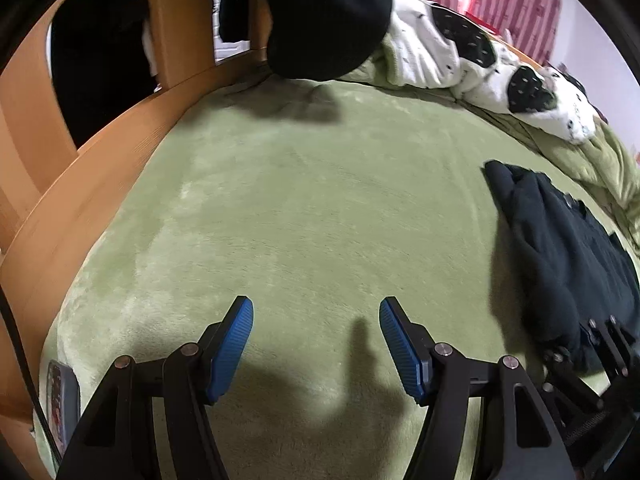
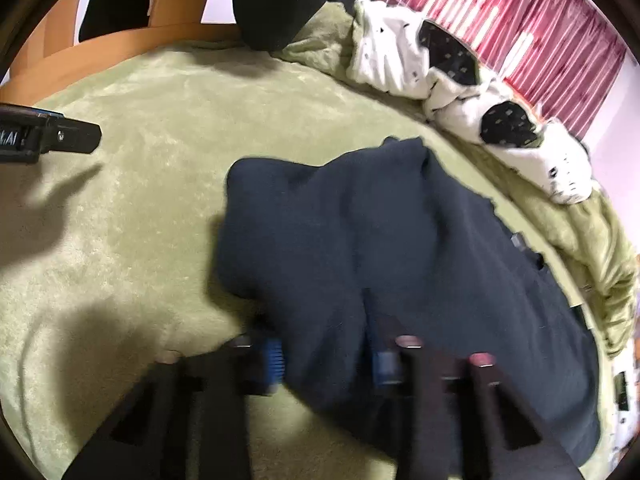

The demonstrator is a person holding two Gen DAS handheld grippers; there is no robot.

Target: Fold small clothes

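Home bedroom: green fleece blanket [image 1: 280,200] on wooden bed frame [image 1: 120,148], rumpled bedding [image 2: 400,60], pink curtain [image 2: 540,20].

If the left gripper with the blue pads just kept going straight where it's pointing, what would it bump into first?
Most likely the plush green blanket itself. The left gripper tilts downward, open with nothing between its pads. The dark navy fleece garment lies off to the side, outside that line.
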